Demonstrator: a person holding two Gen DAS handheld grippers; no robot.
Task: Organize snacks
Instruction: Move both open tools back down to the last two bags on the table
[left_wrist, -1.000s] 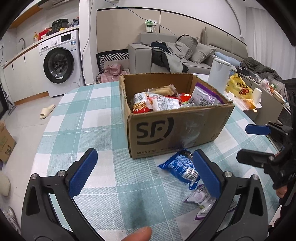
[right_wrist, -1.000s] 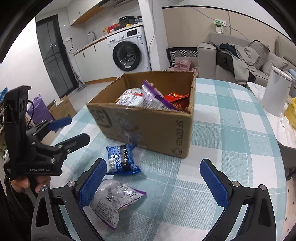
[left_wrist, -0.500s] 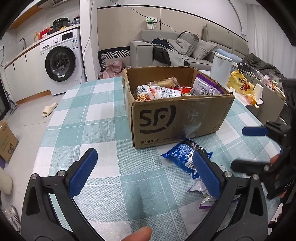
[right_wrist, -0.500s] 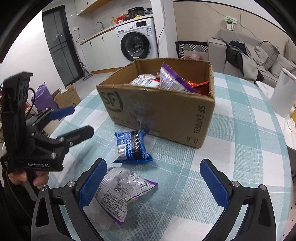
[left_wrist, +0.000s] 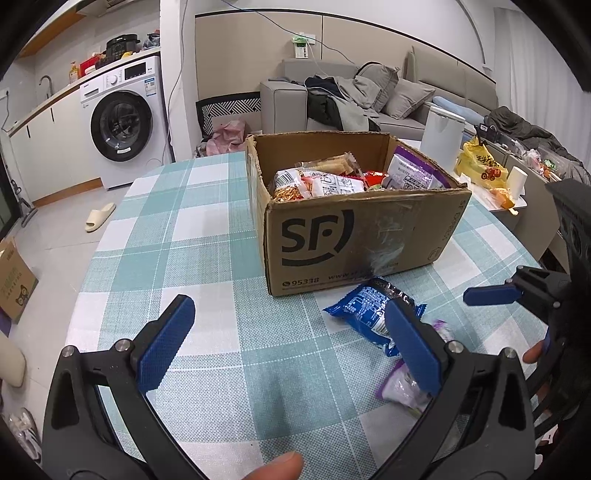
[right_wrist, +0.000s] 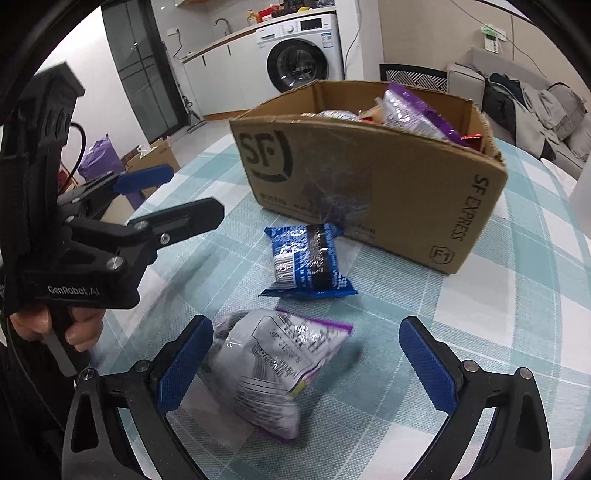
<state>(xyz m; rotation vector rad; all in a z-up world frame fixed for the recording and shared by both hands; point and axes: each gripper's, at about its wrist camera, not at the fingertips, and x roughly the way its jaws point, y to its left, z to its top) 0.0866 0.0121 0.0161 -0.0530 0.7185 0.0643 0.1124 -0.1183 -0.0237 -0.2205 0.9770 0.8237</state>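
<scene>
2 snack packets remain outside the cardboard box (right_wrist: 373, 173), which stands on the surface (left_wrist: 177, 229) and already holds several packets. The blue packet (right_wrist: 306, 260) lies flat just beside the box's front wall. The purple-edged packet (right_wrist: 266, 365) lies nearer the person, puffed and partly propped up, apart from the blue one.

Handling, as a judgement: both packets are light, air-filled foil or film pouches. The film is smooth and likely slippery, the body soft and compressible, and the contents probably crushable. Take hold across the narrow width at mid-body or on a crimped end seam, with light closing force. A grip on the bulged centre may let the pouch squirt out.

The right gripper (right_wrist: 304, 363) has its jaws spread wide and holds nothing. The purple-edged packet lies between them, close against the left pad; whether it touches cannot be told. The left gripper (left_wrist: 291, 347) also has its jaws spread wide and empty, above bare cloth, with the blue packet just behind its right pad.

The surface carries a teal and white checked cloth with a woven texture, which should limit sliding. The room is an open living area: a washing machine (left_wrist: 122, 125) beside a counter, a grey sofa (left_wrist: 369, 99) with clothing on it, and a slipper (left_wrist: 100, 216) on the floor.
</scene>
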